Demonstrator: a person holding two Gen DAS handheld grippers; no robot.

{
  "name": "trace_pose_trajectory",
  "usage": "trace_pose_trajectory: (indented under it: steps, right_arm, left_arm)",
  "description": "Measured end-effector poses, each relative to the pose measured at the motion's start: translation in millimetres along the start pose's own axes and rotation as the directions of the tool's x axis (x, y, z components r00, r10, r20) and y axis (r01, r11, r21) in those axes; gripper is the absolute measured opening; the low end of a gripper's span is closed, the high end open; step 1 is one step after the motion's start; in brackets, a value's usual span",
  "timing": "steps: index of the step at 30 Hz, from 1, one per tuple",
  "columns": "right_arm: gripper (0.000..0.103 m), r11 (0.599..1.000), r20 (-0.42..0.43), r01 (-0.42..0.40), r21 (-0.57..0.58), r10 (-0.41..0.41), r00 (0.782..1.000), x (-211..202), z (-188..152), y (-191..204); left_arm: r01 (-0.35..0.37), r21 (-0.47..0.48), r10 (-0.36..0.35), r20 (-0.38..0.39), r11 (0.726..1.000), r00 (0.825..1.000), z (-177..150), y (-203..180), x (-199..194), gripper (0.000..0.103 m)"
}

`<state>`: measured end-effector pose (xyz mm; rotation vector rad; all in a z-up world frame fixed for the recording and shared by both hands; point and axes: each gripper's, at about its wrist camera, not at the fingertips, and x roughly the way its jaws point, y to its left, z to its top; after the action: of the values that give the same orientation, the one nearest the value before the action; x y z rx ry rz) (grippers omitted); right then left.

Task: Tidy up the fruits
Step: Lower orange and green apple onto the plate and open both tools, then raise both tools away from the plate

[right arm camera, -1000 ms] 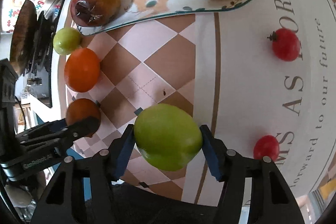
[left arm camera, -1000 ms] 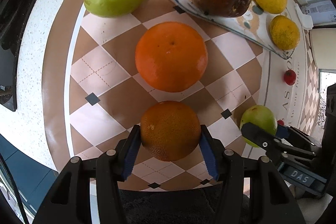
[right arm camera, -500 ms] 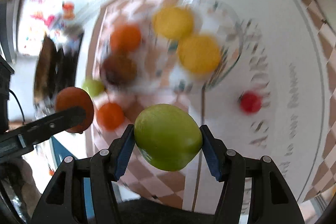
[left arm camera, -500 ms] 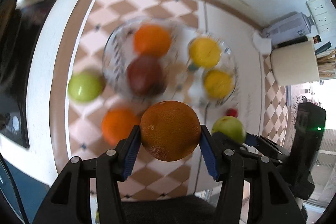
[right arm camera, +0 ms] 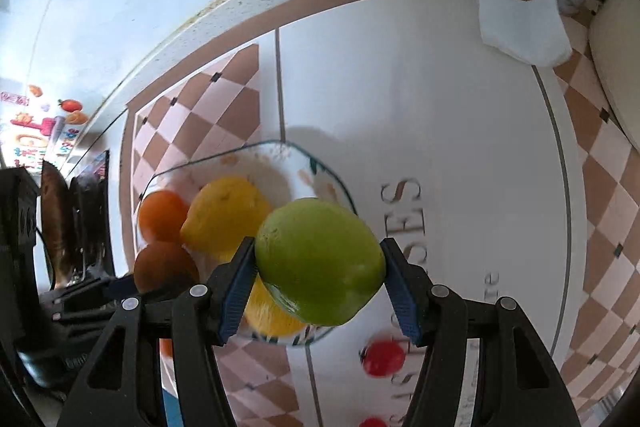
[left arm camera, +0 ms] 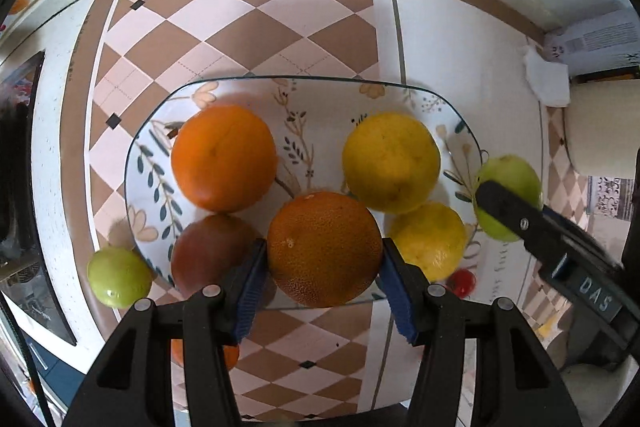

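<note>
- Kitchen counter (left arm camera: 460, 39) in white stone, partly covered by a brown-and-pink checkered mat, carries a leaf-patterned plate (left arm camera: 320, 95) near its middle, with a tiled wall behind.
- Four fruits already lie on the plate: a bright orange (left arm camera: 224, 157) at its left, a dark red fruit (left arm camera: 208, 251) at its near-left corner, a large yellow citrus (left arm camera: 390, 161) at its right and a smaller yellow citrus (left arm camera: 430, 239) at its near-right corner.
- Left gripper (left arm camera: 323, 267) has its jaws clamped on a rough dark orange (left arm camera: 324, 249), held above the plate's near edge; it looks ready to set down.
- Right gripper (right arm camera: 318, 277) has its jaws clamped on a green fruit (right arm camera: 320, 261), held over the plate's right edge.
- Left on the counter, by my reading: a second green fruit (left arm camera: 118, 277) off the plate's near-left corner, an orange half hidden under the left gripper (left arm camera: 230, 355), and small red fruits (right arm camera: 380, 357).
- Only the left view shows the second green fruit and the dark red fruit.
- Only the right view shows more than one red fruit and the lettering printed on the counter; a folded tissue (right arm camera: 522, 27) at the far right edge is plainest there.
</note>
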<state>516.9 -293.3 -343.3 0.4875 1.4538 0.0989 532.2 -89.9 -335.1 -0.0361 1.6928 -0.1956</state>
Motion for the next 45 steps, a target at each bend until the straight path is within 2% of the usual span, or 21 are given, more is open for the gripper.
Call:
trace_pose_trajectory:
  steps: [5, 6, 7, 8, 9, 11, 13, 16, 19, 22, 30, 36, 45]
  right_arm:
    - [0.068, 0.999, -0.023, -0.036, 0.023, 0.036, 0.999, 11.9, 7.2, 1.0]
    - [0.075, 0.999, -0.019, -0.041, 0.019, 0.041, 0.999, 12.2, 7.9, 2.4]
    - [0.077, 0.999, -0.014, -0.043, 0.015, 0.044, 0.999, 10.4, 8.6, 3.6]
    - [0.077, 0.999, -0.012, -0.044, 0.014, 0.044, 0.999, 9.8, 8.8, 4.4]
    - [0.078, 0.999, -0.011, -0.045, 0.014, 0.045, 0.999, 10.1, 10.2, 5.5]
    - [0.081, 0.999, -0.007, -0.034, 0.016, 0.034, 0.999, 6.6, 11.4, 4.5]
    - [0.089, 1.000, -0.001, -0.023, 0.015, 0.023, 1.000, 2.2, 10.4, 3.6]
    - [0.090, 1.000, 0.015, 0.024, -0.012, -0.024, 1.000, -7.8, 2.9, 7.3]
    - [0.094, 0.992, 0.058, 0.110, -0.059, -0.107, 0.993, -18.4, -10.1, 16.6]
    - [0.094, 0.966, 0.115, 0.222, -0.131, -0.208, 0.971, -29.3, -32.7, 36.6]
    - [0.095, 0.943, 0.156, 0.276, -0.187, -0.249, 0.956, -46.3, -82.9, 68.3]
    - [0.095, 0.937, 0.202, 0.288, -0.198, -0.249, 0.947, -69.9, -111.6, 86.1]
    - [0.095, 0.943, 0.260, 0.266, -0.198, -0.211, 0.942, -118.4, -156.8, 105.0]
  left_arm:
    - [-0.002, -0.013, 0.003, 0.015, 1.000, 1.000, 5.4, -1.7, 1.0, 0.053]
    - [0.000, -0.015, 0.001, 0.017, 1.000, 1.000, 6.2, -1.2, 0.4, 0.058]
    - [0.013, -0.021, -0.012, 0.022, 1.000, 1.000, 7.0, 0.0, -0.8, 0.065]
    - [0.025, -0.029, -0.024, 0.028, 0.999, 0.999, 7.7, 1.7, -2.3, 0.080]
    - [0.032, -0.036, -0.031, 0.035, 0.999, 0.999, 8.7, 2.5, -4.1, 0.087]
    - [0.042, -0.048, -0.039, 0.049, 0.998, 0.998, 9.4, 6.0, -8.3, 0.087]
    - [0.056, -0.064, -0.053, 0.058, 0.996, 0.997, 7.0, 12.0, -13.3, 0.087]
    - [0.057, -0.070, -0.052, 0.076, 0.996, 0.996, 0.4, 21.5, -24.1, 0.087]
    - [0.002, -0.067, 0.007, 0.136, 0.998, 0.991, -11.6, 28.1, -38.1, 0.087]
    - [-0.073, -0.067, 0.085, 0.197, 0.995, 0.977, -27.8, 33.9, -48.4, 0.087]
    - [-0.173, -0.060, 0.183, 0.301, 0.983, 0.936, -72.6, 45.3, -67.9, 0.087]
    - [-0.187, -0.058, 0.195, 0.366, 0.981, 0.910, -100.5, 52.1, -90.9, 0.087]
    - [-0.174, -0.038, 0.172, 0.444, 0.984, 0.879, -141.6, 50.1, -129.4, 0.087]
